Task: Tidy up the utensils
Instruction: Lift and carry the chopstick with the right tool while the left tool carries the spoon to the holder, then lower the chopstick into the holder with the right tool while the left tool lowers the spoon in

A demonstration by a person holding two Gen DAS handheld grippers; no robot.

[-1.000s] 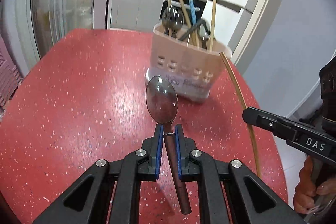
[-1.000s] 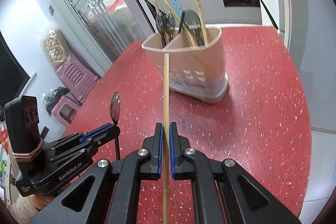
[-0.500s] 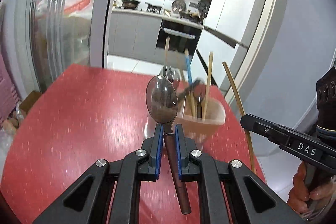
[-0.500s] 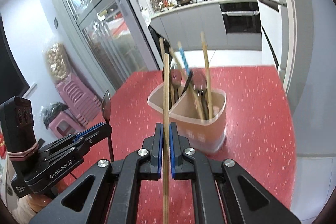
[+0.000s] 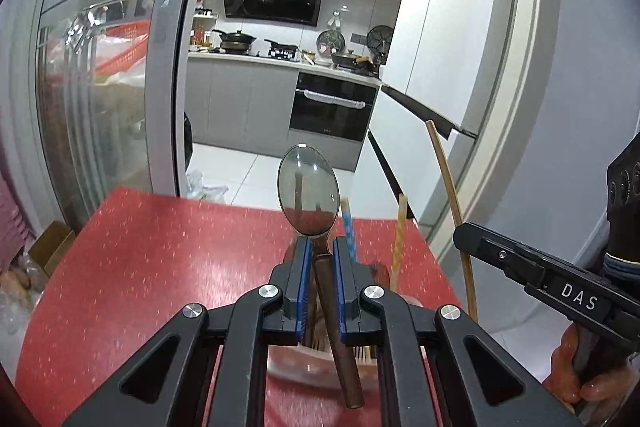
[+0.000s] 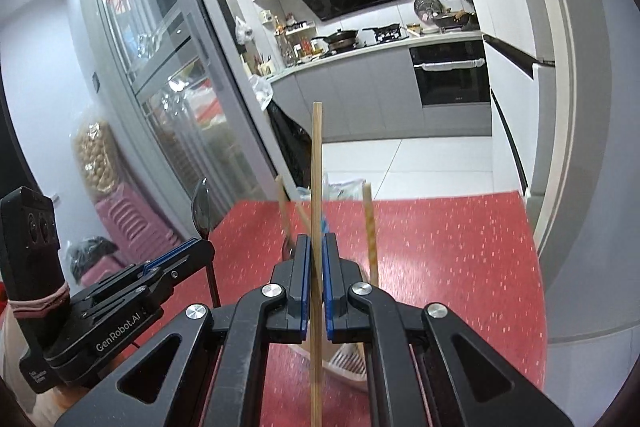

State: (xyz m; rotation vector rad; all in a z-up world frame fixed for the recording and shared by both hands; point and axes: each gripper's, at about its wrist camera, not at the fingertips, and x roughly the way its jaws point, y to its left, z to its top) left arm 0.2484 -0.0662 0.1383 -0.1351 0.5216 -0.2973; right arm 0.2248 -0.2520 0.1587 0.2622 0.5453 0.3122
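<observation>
Kitchen cabinets fill the background beyond the red surface (image 5: pixel 160 247). Left tool (image 5: pixel 320 263) grips a spoon (image 5: pixel 308 191), right tool (image 6: pixel 316 259) a chopstick (image 6: pixel 317 167); both have risen above the holder (image 6: pixel 348 359), apparently ready to drop them in.

Both wrist views face the kitchen across the red table (image 5: pixel 160 259).
</observation>
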